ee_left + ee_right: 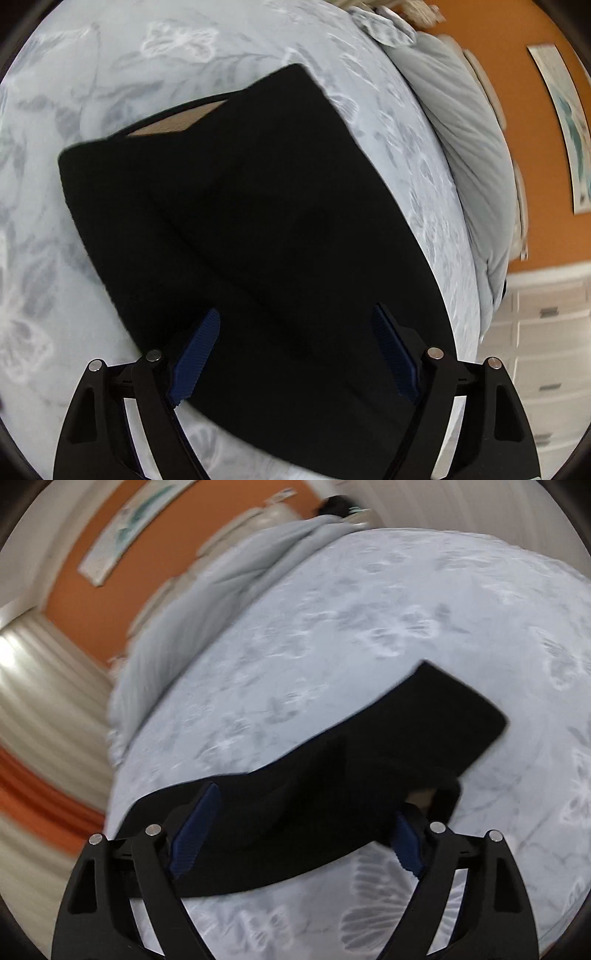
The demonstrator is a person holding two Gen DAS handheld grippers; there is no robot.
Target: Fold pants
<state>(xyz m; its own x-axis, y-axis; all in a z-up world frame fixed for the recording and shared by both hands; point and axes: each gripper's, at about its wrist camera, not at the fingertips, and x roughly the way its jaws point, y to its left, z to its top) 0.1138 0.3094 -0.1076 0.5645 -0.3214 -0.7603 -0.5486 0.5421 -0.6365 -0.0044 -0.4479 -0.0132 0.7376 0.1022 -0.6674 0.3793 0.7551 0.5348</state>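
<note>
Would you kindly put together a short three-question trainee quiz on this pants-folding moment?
1. True or false: the black pants lie on the floral bedspread.
2. How do the jaws of the left gripper and the right gripper stand? A) both open B) both shut C) only the left open
3. What colour is the wall behind the bed?

Key
1. True.
2. A: the blue pads of both stand wide apart over the cloth and pinch nothing.
3. Orange.
</note>
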